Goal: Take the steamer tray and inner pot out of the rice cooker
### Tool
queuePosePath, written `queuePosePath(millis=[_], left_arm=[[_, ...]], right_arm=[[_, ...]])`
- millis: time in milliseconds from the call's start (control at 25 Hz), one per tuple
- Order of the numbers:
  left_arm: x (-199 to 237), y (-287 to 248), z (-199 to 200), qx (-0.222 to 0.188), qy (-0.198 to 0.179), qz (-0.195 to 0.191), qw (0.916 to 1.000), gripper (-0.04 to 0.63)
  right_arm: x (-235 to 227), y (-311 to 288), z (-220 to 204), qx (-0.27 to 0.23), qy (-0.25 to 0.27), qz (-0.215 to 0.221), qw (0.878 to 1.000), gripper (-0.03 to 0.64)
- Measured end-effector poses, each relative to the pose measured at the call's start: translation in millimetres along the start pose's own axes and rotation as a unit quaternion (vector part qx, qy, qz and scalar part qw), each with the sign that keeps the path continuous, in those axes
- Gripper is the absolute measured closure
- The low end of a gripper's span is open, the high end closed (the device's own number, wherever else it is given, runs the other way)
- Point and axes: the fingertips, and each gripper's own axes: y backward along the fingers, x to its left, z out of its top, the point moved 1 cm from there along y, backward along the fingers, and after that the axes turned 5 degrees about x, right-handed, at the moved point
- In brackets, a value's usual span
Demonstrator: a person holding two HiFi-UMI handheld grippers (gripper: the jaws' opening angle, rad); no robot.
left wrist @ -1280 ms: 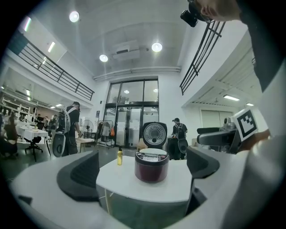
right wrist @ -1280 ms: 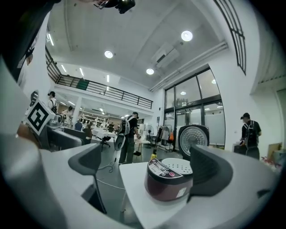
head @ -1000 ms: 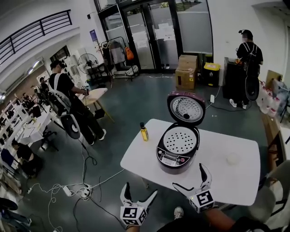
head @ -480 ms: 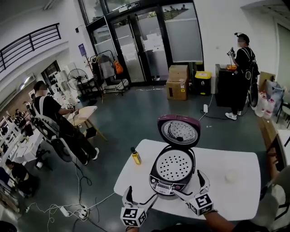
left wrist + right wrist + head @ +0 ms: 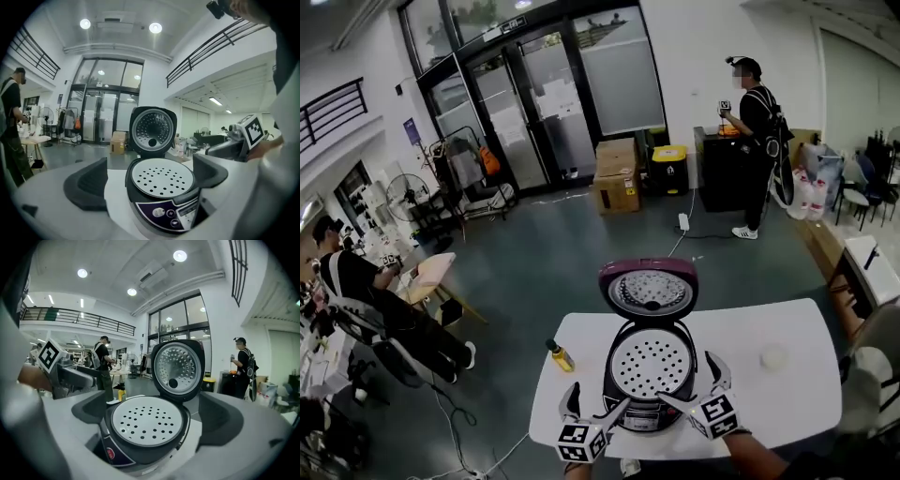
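A dark purple rice cooker [image 5: 645, 412] stands on the white table [image 5: 773, 403] with its lid [image 5: 648, 292] raised upright. The white perforated steamer tray [image 5: 649, 364] lies in its mouth and hides the inner pot. My left gripper [image 5: 598, 398] is at the cooker's front left; its jaws are closing a little but still stand wide, with nothing touched. My right gripper [image 5: 688, 377] is open at the front right. In the left gripper view the tray [image 5: 161, 176] shows ahead between the fingers [image 5: 89, 183]. The right gripper view shows the tray [image 5: 147, 423] likewise.
A small yellow bottle [image 5: 560, 356] stands on the table left of the cooker. A small white round object [image 5: 774, 357] lies to its right. A person [image 5: 755, 141] stands by a cabinet at the back; others sit at the far left.
Both grippers have moved forward from the table's near edge to the cooker's front, one on each side. The cooker now sits closer and lower in the head view.
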Motion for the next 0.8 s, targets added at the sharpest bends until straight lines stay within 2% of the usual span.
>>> queuePosePath(millis=[280, 400, 520, 640, 800], left_arm=[[46.4, -72.0, -12.4, 0.062, -0.023, -0.090, 0.9938, 0.040], [59.6, -95.6, -17.2, 0.099, -0.040, -0.122, 0.9868, 0.040], [67.4, -121.7, -21.0, 0.134, -0.063, -0.142, 0.9786, 0.040], [64.3, -151.4, -26.7, 0.171, -0.098, -0.157, 0.9678, 0.043], [57.5, -183.1, -40.3, 0.233, -0.168, -0.169, 0.9427, 0.044]], right_arm=[[-19.7, -42.0, -19.9, 0.063, -0.011, -0.086, 0.994, 0.028], [-22.0, -56.9, -28.2, 0.104, -0.020, -0.101, 0.989, 0.029], [-28.5, -76.8, -38.9, 0.153, -0.008, -0.110, 0.982, 0.034], [-43.9, -92.3, -54.8, 0.198, 0.001, -0.114, 0.974, 0.046], [-66.7, -104.8, -68.0, 0.235, -0.013, -0.110, 0.966, 0.156]])
